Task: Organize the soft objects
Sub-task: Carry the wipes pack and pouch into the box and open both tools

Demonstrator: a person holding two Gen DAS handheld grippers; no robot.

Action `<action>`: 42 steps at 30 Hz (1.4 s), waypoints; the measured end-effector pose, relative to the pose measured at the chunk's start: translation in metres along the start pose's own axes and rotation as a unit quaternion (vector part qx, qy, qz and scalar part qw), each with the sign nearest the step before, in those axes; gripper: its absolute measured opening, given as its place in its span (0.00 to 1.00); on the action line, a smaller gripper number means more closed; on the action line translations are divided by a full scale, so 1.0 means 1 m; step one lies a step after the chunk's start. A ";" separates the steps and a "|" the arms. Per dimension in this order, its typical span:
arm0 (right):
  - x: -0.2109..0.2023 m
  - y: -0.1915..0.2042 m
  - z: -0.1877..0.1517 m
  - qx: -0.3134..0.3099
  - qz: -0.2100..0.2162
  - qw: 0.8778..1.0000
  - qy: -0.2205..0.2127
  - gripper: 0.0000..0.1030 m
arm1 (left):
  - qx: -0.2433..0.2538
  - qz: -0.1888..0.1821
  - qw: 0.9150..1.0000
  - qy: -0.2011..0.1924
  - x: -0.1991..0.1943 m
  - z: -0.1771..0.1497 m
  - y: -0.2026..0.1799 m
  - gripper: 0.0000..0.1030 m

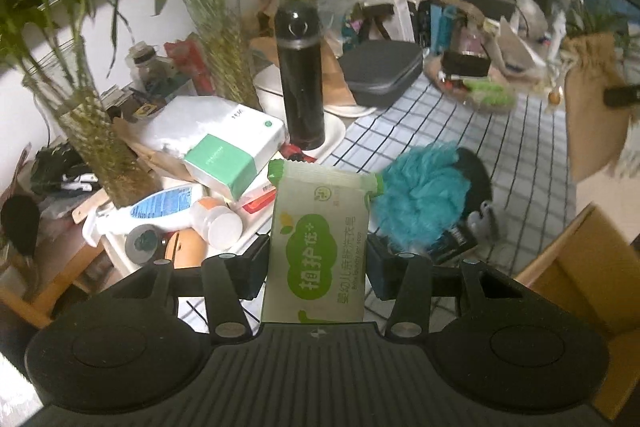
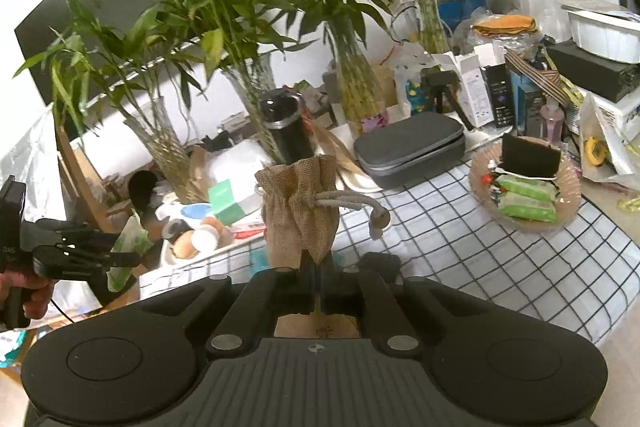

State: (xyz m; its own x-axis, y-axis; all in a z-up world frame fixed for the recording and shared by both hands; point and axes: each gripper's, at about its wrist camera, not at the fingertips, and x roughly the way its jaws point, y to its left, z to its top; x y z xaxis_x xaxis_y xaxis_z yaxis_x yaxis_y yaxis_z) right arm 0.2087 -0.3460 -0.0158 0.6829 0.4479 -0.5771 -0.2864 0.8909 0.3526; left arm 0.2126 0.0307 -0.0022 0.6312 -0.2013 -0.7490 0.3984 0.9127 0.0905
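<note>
The left gripper (image 1: 318, 267) was clamped on a green-and-white soap packet (image 1: 320, 243), which stood upright between its pads above the checked tablecloth (image 1: 460, 131). At about 2 o'clock from the packet lay a teal bath pouf (image 1: 424, 195), touching its upper corner in the picture. At 12 o'clock stood a black flask (image 1: 300, 79), and at 10 o'clock a green-and-white box (image 1: 224, 163) rested over a white bottle (image 1: 176, 211). A grey zip case (image 1: 380, 71) lay at 1 o'clock, farther back.

The right gripper (image 2: 316, 279) had its jaws fully closed, pinching the lower part of a burlap pouch (image 2: 300, 203), whose grey drawstring (image 2: 360, 207) hung toward 3 o'clock. The pouch hid part of the flask and the cloth behind it.

Only the right wrist view showed a glass bowl (image 2: 568, 199) with green packets at 2 o'clock, and the left gripper at 9 o'clock, held by a hand (image 2: 24, 291). Only the left wrist view showed the pouf and a cardboard box (image 1: 580, 275) at 4 o'clock.
</note>
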 end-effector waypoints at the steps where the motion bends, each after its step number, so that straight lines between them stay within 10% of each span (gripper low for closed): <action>1: -0.003 0.003 0.000 0.003 0.003 1.000 0.000 0.05 | -0.008 -0.001 1.000 0.000 -0.004 0.000 -0.002 0.47; 42: -0.002 0.058 -0.098 0.054 0.054 0.989 0.129 0.05 | -0.128 -0.021 0.989 0.072 -0.028 -0.063 -0.084 0.47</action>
State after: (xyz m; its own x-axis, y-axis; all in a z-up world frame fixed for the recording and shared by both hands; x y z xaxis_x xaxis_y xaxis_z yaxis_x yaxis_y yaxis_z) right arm 0.1249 -0.2874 -0.0668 0.4535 0.5562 -0.6964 -0.2651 0.8302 0.4904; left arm 0.1193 -0.0182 -0.0298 0.5094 -0.2055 -0.8356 0.2301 0.9682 -0.0978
